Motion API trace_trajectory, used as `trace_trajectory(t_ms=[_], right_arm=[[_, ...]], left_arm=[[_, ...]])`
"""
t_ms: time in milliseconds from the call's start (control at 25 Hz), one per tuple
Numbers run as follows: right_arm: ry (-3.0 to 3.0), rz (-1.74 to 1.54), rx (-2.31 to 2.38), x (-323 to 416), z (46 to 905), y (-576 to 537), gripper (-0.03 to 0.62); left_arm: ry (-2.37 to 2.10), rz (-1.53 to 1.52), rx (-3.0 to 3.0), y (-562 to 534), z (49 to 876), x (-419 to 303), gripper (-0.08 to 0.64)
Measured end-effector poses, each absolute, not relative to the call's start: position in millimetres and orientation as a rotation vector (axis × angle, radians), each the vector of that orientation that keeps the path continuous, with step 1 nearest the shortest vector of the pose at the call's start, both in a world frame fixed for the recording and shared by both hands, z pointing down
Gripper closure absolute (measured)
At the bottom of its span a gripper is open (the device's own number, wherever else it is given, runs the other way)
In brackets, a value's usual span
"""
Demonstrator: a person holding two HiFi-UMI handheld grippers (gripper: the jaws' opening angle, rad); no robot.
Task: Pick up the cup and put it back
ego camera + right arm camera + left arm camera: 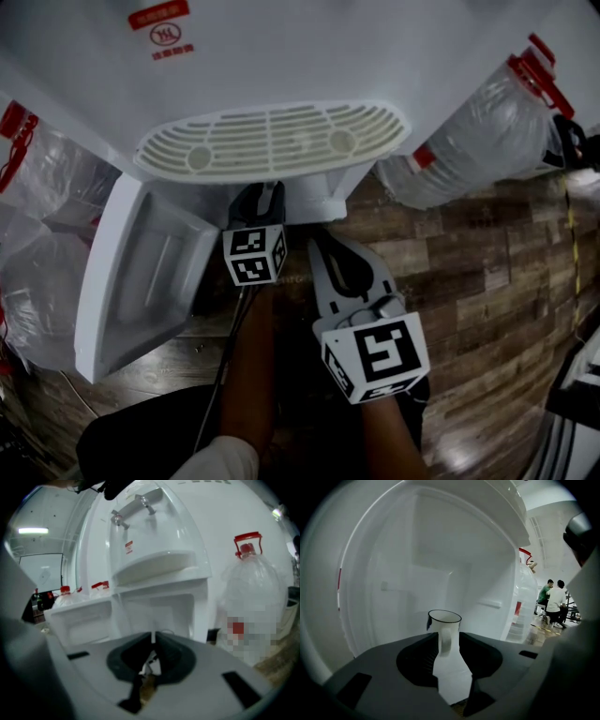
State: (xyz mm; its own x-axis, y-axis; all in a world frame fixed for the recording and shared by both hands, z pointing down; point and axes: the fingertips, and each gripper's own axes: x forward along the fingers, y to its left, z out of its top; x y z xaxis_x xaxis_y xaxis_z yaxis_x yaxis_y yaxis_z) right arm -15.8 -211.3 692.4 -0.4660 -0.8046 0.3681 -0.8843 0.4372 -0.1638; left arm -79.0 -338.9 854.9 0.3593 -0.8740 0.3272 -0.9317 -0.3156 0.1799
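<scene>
A white cup (444,625) with a dark rim stands upright inside the white cabinet (417,564) of a water dispenser, its handle turned toward the camera. My left gripper (449,638) is open, and the handle stands in the gap between its tips with nothing pressing on it. In the head view the left gripper (261,202) reaches under the dispenser's drip tray (272,141), which hides its tips and the cup. My right gripper (323,251) hangs outside, just right of the left one. Its jaws meet at the tips, shut on nothing (153,638).
The cabinet door (141,272) stands swung open to the left. Two taps (136,506) stick out above the drip tray. Large water bottles with red caps (478,141) (253,597) stand on either side on the wooden floor (487,281). People sit far off (553,602).
</scene>
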Motion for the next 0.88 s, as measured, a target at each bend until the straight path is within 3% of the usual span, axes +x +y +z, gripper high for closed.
trace_trajectory(t_ms=[600, 880], right_arm=[[-2.402, 0.488, 1.506, -6, 700, -218, 0.566], [-2.399, 0.493, 1.519, -3, 702, -220, 0.566]], left_arm=[[-1.572, 0.227, 2.257, -355, 875, -76, 0.428], [-1.592, 0.235, 2.266, -357, 876, -77, 0.474]])
